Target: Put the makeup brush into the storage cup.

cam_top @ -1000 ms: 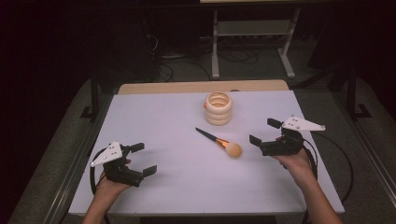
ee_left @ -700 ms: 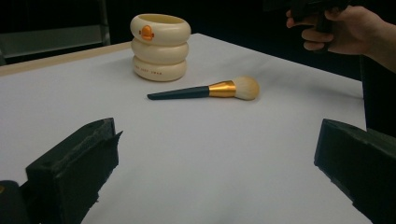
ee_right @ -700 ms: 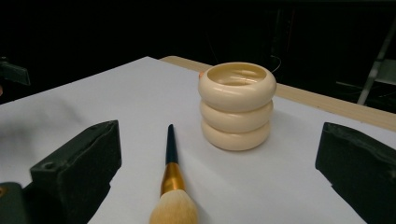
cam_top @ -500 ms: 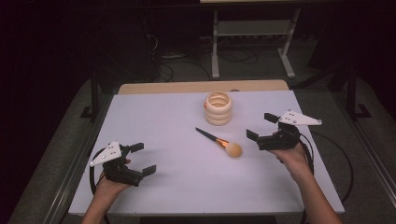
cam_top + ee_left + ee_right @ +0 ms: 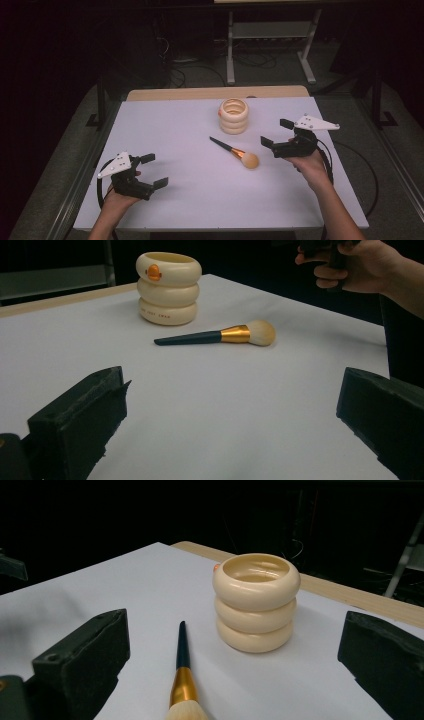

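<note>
brush [image 5: 235,151] lies flat near the middle of the white surface [image 5: 200,200], its dark handle pointing toward the cream ringed holder [image 5: 233,116] that stands upright just behind it, the two apart; the pale bristle head faces the near right. right tongs [image 5: 275,135] hang just beside that head, jaws wide apart, holding nothing. left tongs [image 5: 154,171] sit well apart at the near left edge, jaws also spread and holding nothing, a cable looped behind them.
</note>
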{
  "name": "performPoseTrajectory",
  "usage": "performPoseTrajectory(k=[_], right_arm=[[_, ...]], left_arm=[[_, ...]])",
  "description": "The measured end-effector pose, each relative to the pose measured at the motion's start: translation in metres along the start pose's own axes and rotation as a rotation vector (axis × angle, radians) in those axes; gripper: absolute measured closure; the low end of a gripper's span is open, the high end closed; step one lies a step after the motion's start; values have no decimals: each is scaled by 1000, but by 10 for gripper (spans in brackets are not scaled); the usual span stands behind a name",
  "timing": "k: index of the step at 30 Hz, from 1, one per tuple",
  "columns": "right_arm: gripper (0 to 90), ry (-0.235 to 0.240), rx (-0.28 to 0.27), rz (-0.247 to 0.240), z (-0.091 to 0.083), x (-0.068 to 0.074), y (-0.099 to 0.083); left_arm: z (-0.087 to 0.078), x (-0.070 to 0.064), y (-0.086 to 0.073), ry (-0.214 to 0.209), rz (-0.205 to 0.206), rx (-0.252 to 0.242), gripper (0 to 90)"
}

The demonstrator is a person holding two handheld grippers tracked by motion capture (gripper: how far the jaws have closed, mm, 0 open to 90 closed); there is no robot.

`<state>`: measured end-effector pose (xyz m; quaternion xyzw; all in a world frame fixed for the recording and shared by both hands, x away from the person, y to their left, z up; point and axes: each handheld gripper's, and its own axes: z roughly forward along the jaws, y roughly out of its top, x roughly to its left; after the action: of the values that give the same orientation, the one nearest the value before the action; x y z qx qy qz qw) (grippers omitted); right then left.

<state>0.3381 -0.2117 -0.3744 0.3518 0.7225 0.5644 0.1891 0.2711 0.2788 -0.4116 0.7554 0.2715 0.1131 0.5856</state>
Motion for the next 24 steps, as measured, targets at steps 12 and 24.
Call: performPoseTrajectory(k=[12, 24], right_arm=[[0, 20, 23, -18, 12, 3, 8], [0, 29, 13, -22, 22, 4, 14]], left_arm=[[0, 0, 0, 0, -1, -7, 0], [0, 0, 0, -1, 1, -5, 0]])
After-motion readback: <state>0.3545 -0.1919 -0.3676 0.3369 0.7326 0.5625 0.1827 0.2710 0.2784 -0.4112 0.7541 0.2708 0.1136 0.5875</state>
